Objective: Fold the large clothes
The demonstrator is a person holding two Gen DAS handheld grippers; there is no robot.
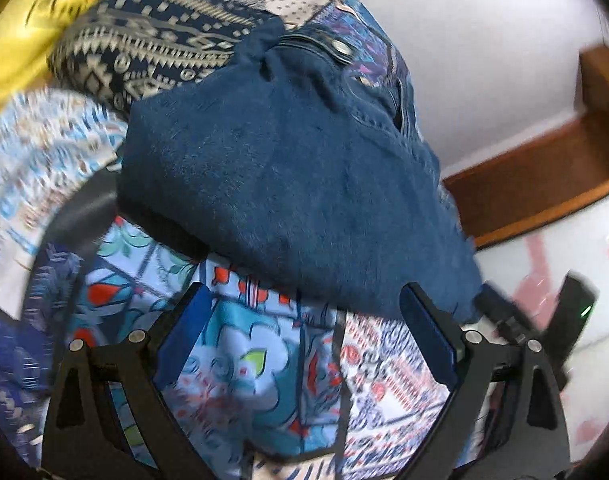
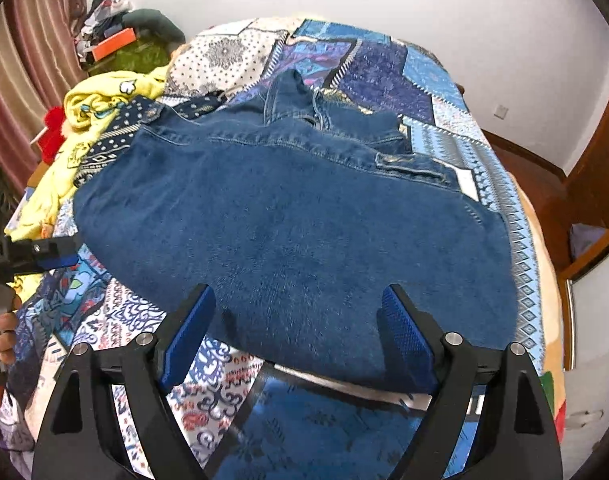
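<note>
**Jaws apart at the near hem — denim jacket spread, fold not yet begun**

Nearest the lens: right hand-held gripper, fingers wide apart, nothing between them, poised just over the near edge of the denim jacket. Left hand-held gripper likewise spread and empty, hovering over the patchwork bedspread beside the jacket's left side; seen too at the left edge of the right wrist view. Jacket lying back-up and mostly flat across the middle of the bed, collar end bunched at the far side, one sleeve tucked toward the right.

Judged as the approach before a first fold. Next move calls for closing on the near hem or side corners — one per gripper — and carrying them over evenly, since denim is heavy and slides.

Containers: none clearly in reach. Yellow garment and a navy patterned cloth heaped loose on the bed's left; an orange box far off, contents not readable.
</note>
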